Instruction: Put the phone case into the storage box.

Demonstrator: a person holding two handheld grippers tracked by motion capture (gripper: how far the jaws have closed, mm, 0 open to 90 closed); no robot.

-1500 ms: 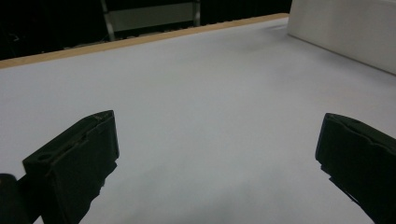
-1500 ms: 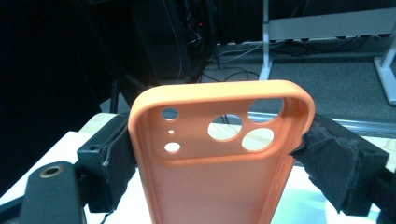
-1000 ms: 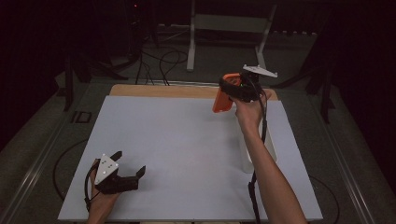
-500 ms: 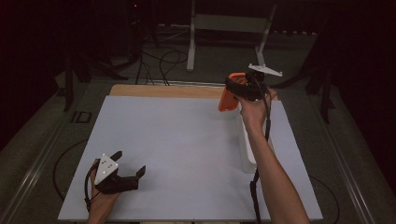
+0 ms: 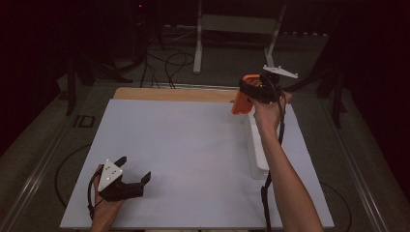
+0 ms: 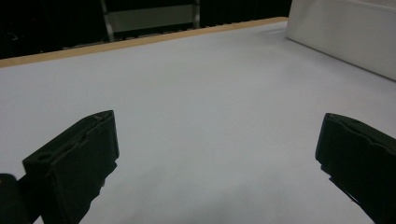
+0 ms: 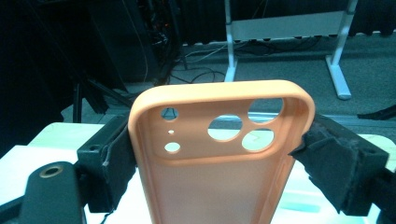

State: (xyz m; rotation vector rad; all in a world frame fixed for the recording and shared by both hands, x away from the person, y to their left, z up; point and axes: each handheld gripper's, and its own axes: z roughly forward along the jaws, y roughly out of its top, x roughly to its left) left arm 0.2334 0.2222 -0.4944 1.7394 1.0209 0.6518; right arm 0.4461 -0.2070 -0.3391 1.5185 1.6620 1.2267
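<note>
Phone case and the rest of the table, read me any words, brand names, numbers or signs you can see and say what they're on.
None can be read.
The orange phone case, clamped across its width in the right gripper, shows camera cut-outs but no print.
The white table, the white tray and the open left gripper carry no lettering.

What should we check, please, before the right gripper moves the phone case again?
1. Right gripper clamps the orange case on both side edges: ok.
2. Case lifted off the table: ok.
3. Case undamaged: cannot tell, lower part out of frame.
4. Left gripper open, holding nothing: ok.
5. Left gripper well apart from the case: ok.
6. White tray contents under the right arm: cannot tell.
</note>
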